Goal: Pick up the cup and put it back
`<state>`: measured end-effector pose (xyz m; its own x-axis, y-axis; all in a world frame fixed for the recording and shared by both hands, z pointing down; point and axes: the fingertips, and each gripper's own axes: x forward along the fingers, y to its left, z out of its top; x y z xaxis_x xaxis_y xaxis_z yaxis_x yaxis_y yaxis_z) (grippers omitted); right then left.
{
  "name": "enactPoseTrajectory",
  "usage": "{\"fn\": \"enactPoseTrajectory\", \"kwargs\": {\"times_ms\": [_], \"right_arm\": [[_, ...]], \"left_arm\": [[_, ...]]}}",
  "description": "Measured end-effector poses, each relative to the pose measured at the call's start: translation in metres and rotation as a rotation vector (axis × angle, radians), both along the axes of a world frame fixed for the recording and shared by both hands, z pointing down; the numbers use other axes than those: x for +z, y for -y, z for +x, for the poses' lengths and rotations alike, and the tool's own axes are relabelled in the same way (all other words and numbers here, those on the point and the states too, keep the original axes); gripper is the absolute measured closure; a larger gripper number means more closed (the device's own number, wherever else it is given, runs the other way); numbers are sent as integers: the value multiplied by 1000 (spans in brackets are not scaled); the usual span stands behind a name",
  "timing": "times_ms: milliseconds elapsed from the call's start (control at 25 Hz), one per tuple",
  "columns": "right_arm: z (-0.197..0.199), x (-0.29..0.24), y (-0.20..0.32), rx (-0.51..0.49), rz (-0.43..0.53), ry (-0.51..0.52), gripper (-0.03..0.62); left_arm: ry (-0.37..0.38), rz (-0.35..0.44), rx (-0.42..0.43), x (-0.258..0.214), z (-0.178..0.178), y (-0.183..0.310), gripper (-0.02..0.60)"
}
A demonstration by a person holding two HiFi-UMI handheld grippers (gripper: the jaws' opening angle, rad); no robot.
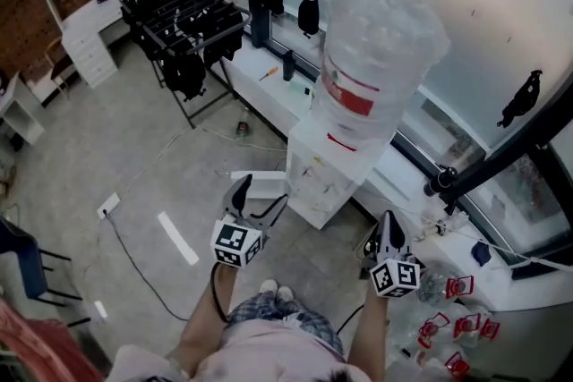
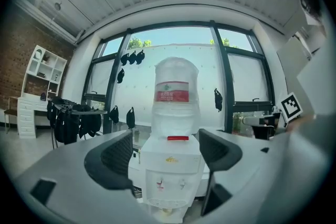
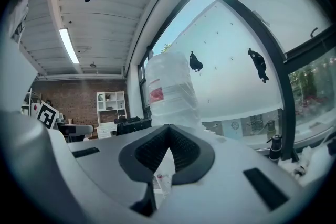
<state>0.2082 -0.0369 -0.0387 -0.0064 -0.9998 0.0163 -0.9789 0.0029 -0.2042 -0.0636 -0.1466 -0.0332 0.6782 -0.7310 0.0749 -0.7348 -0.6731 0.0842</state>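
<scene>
Currently, left tongs wide apart, empty; right tongs tip to tip, empty.

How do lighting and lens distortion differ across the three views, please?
Head view: dim and greyish, mildly distorted, the water bottle pale against the bright window. Left gripper view: strong fisheye with dark corners, the window frames bowed, the water dispenser backlit, the near fingers slightly soft. Right gripper view: the same fisheye, tilted, with the ceiling light strip glaring.
</scene>
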Motion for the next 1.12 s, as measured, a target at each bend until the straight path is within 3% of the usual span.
{"fn": "enactPoseTrajectory", "kwargs": {"times_ms": [440, 680, 1120], "right_arm": [[-14, 27, 12, 48, -30, 14, 577], [-8, 49, 20, 39, -36, 16, 577], [-2, 164, 34, 0, -71, 6, 577]], "left_arm": [[17, -10, 68, 22, 8, 29, 201], [23, -9, 53, 43, 20, 39, 201], [36, -15, 72, 157, 42, 50, 201]]}}
